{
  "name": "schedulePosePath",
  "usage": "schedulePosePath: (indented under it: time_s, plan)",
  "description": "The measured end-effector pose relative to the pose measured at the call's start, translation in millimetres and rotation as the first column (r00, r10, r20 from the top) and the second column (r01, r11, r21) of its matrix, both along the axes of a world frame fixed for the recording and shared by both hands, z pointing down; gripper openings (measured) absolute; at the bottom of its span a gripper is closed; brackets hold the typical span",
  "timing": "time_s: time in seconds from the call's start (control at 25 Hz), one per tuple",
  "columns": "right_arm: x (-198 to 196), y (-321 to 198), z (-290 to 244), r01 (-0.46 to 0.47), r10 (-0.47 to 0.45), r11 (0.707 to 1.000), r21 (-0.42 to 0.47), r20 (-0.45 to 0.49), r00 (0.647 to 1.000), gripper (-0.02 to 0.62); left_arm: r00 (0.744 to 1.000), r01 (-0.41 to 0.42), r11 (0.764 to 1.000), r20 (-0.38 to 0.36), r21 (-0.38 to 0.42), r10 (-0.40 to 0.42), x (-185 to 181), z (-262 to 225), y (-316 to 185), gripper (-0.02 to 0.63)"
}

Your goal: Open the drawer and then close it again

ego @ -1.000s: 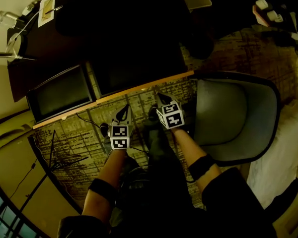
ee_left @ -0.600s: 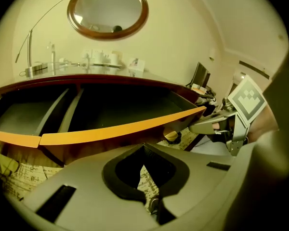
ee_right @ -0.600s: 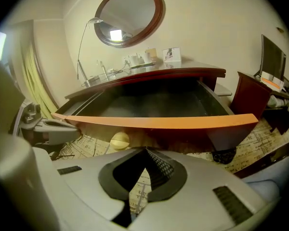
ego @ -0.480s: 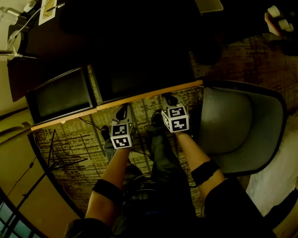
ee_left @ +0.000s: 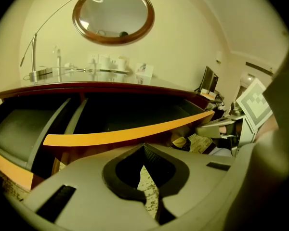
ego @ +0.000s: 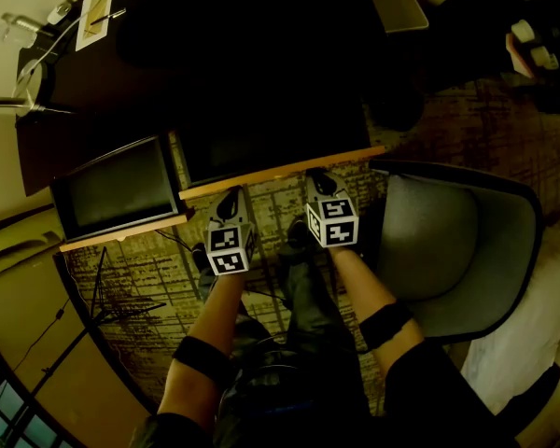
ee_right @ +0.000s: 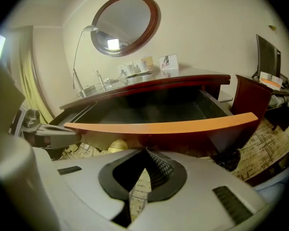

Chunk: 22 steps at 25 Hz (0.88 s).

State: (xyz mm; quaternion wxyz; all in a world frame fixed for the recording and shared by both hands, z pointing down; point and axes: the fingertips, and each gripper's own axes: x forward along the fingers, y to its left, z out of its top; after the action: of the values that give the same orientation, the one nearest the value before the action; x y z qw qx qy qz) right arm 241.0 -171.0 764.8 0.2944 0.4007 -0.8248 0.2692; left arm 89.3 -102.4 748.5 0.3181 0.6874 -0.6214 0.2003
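Standing over the open drawer (ego: pixel 280 168), the person is holding both grippers down toward its pale wooden front. The drawer is sitting pulled well out of the dark table (ego: pixel 84 110), with its dark inside showing behind the front. The left gripper (ego: pixel 231 201) is pointing at the left part of the front, and in the head view its tips are just short of the wood. The right gripper (ego: pixel 315 177) is pointing at the right part, and its tips are overlapping the front's edge as seen from above. Whether either one is touching the drawer cannot be told.

Both pairs of jaws are pressed together, tip against tip, and are pinching nothing. In each gripper view only patterned carpet (ego: pixel 140 269) is showing past the closed tips, with the drawer's front arching across just beyond them.

Left of the drawer, a second drawer (ego: pixel 112 187) is also standing open from the same table. Right of the drawer, a grey chair (ego: pixel 439 231) is sitting on the carpet, close to the right gripper. Above and behind the drawer, a round mirror (ee_right: pixel 126 24) is hanging on the wall. A thin arched lamp (ee_right: pixel 90 29) is standing on the tabletop among small items too blurred to name.
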Motion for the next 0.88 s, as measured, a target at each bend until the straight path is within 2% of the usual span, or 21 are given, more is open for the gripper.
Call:
schedulePosePath:
  time_s: [0.32, 0.68, 0.88]
  plan:
    - [-27, -64, -1, 0.002, -0.004, 0.997, 0.074, 0.027, 1.0, 0.0, 0.999, 0.009, 0.998, 0.034, 0.058, -0.011, -27, -2, -63, 0.0]
    - [-53, -125, -4, 0.01, -0.013, 0.993, 0.119, 0.027, 1.0, 0.0, 0.998, 0.036, 0.993, 0.051, 0.116, -0.042, -51, -6, -125, 0.0]
    - [-62, -150, -3, -0.004, 0.0, 0.992, 0.122, 0.037, 0.999, 0.0, 0.996, 0.04, 0.994, 0.073, 0.106, -0.048, -57, 3, -137, 0.0]
